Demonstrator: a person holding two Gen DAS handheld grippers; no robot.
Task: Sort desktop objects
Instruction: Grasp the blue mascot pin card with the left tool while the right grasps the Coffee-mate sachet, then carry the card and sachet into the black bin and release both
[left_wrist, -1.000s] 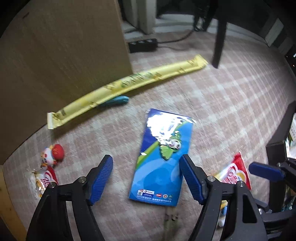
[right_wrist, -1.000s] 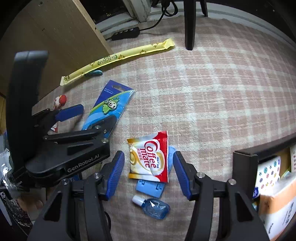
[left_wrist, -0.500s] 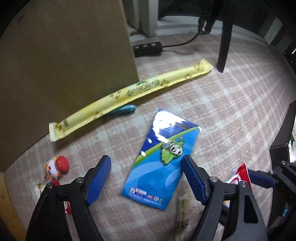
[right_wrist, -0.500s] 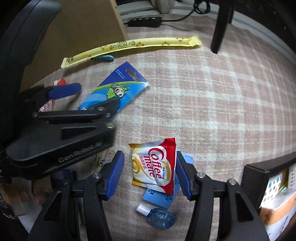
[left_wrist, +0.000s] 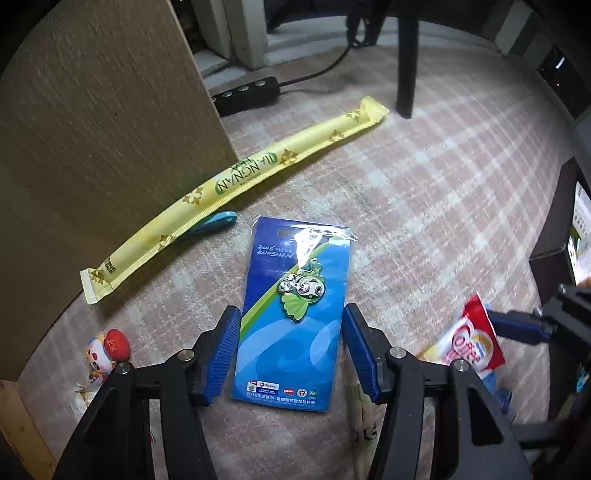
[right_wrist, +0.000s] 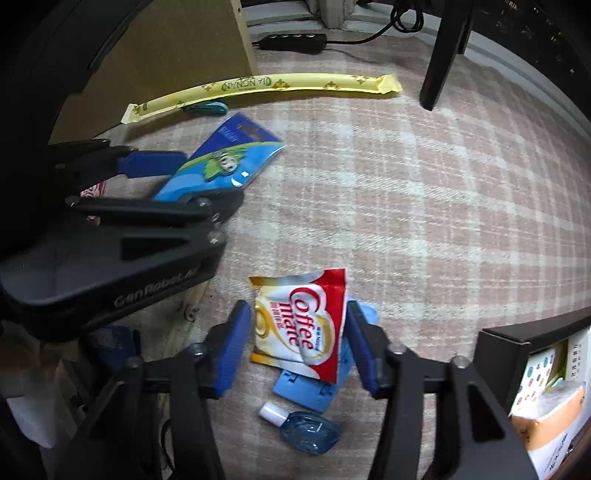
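Note:
A blue carded pin package (left_wrist: 295, 317) with a green mascot lies flat on the checked cloth; it also shows in the right wrist view (right_wrist: 225, 162). My left gripper (left_wrist: 291, 350) is open, its blue pads on either side of the package's lower half. A red and white Coffee mate sachet (right_wrist: 303, 325) lies on a blue plastic piece (right_wrist: 314, 387); it also shows in the left wrist view (left_wrist: 469, 343). My right gripper (right_wrist: 295, 347) is open, its pads either side of the sachet.
A long yellow packet (left_wrist: 236, 184) and a teal strap (left_wrist: 210, 225) lie by a brown board (left_wrist: 92, 147). A small doll (left_wrist: 109, 350) sits at left. A small blue bottle (right_wrist: 306, 432) lies near me. A dark box (right_wrist: 532, 369) holds packets at right. A black leg (right_wrist: 443, 51) stands behind.
My left gripper has moved forward over the blue package and its pads have narrowed around it. My right gripper has come closer around the Coffee mate sachet.

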